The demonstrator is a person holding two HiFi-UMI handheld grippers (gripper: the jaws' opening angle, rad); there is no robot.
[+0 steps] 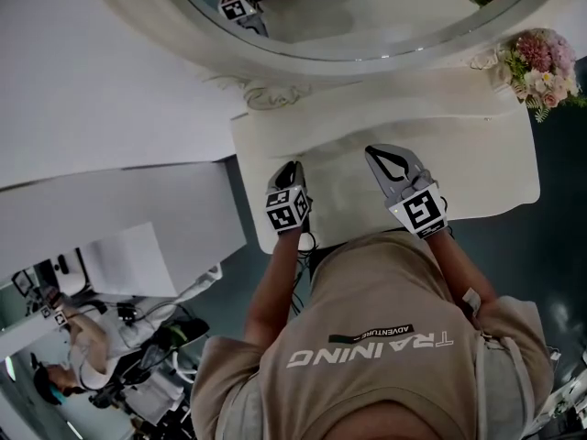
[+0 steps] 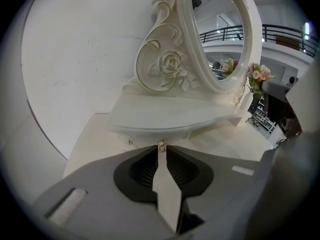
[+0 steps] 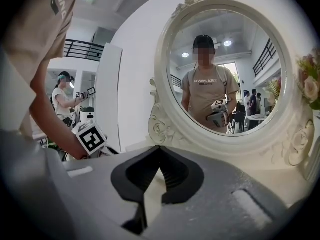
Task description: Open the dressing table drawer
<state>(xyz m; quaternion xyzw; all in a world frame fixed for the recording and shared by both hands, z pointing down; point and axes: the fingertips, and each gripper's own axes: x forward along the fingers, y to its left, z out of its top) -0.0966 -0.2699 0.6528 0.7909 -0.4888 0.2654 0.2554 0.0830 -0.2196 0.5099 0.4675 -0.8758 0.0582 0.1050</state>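
Approach step: the left gripper (image 2: 161, 151), jaws slightly parted, sits at the drawer knob (image 2: 161, 145) under the mirror shelf (image 2: 165, 116). The right gripper (image 3: 159, 149) is clenched, empty. Next, I'd say: pinch knob, pull.

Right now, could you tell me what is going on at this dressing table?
A person holding a gripper in each hand stands at the dressing table. The left gripper is lined up on a small drawer knob, jaws slightly apart with the knob at their tips, not clamped. The right gripper hovers shut nearby. Nothing looks pulled open.
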